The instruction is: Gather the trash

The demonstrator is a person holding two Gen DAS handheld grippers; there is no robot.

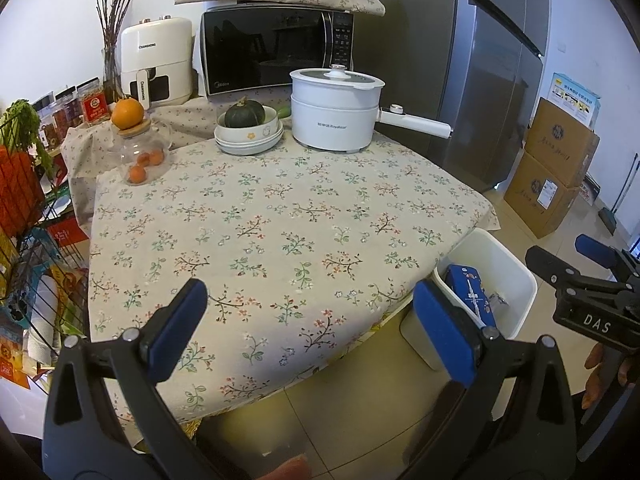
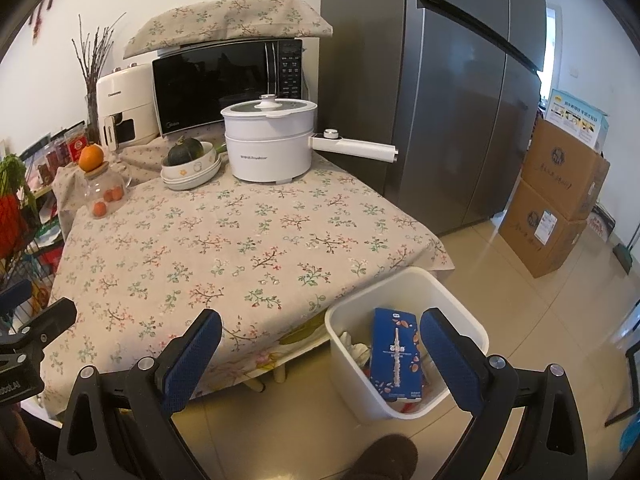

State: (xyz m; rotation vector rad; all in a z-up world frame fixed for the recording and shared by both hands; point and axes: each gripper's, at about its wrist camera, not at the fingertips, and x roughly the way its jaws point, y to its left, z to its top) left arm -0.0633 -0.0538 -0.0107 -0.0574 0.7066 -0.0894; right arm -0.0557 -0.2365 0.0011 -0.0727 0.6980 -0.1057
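A white trash bin (image 2: 460,316) stands on the floor by the table's near right corner. Inside it a blue carton (image 2: 396,356) stands upright beside crumpled white paper (image 2: 356,350). The bin (image 1: 516,280) and the carton (image 1: 468,288) also show in the left wrist view. My right gripper (image 2: 320,332) is open and empty, held above the table corner and the bin. Over the table's front part, my left gripper (image 1: 310,304) is open with nothing between its fingers. The right gripper's body (image 1: 592,300) shows at the right edge of the left wrist view.
The floral tablecloth (image 1: 280,220) carries a white electric pot (image 1: 336,112), bowls with a green squash (image 1: 246,120), a glass jar with oranges (image 1: 140,152), a microwave (image 1: 276,52) and an air fryer (image 1: 156,64). A wire rack (image 1: 24,240) stands left. A fridge (image 2: 460,100) and cardboard boxes (image 2: 556,200) stand right.
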